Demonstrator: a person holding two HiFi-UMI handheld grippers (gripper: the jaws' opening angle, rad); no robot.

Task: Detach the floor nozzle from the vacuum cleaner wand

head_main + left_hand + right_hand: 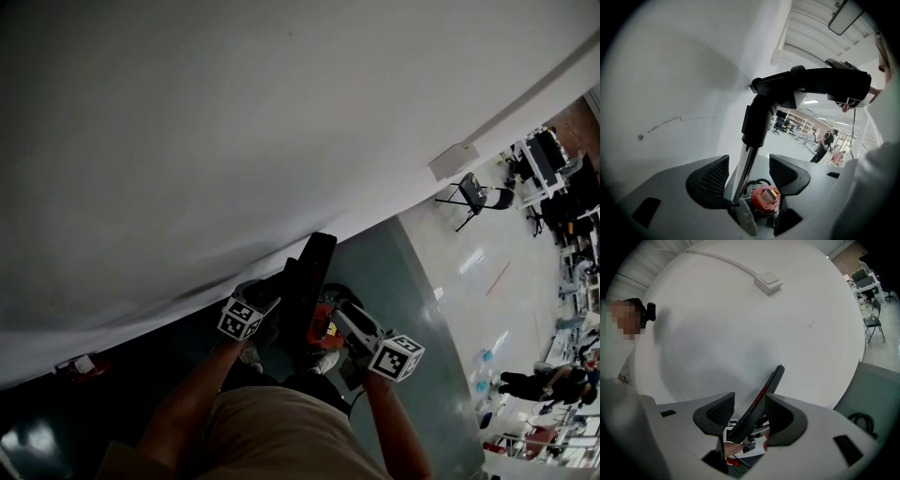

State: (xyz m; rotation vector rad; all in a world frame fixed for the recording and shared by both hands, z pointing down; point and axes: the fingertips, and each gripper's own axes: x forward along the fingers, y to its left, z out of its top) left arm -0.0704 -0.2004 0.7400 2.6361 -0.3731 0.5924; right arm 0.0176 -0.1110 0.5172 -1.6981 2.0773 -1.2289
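Note:
A silver wand tube (746, 168) rises from a red vacuum body (764, 198) into a black sleeve (758, 119) and a bent black handle (811, 84). My left gripper (749, 164) is open around the tube, which runs close along the left jaw and clear of the right one. In the right gripper view, a flat black part with a red stripe (757, 404) slants up between the jaws of my open right gripper (750, 403). In the head view, the left gripper (267, 305) and right gripper (349, 330) flank the upright black part (312, 281). No floor nozzle is clearly recognisable.
A white wall (234, 122) stands just behind the vacuum, carrying a junction box (768, 281) on a conduit. The floor (394, 272) is dark grey-green. A cable coil (860, 420) lies at the right. A folding chair (476, 194), desks and a person (534, 382) are far off.

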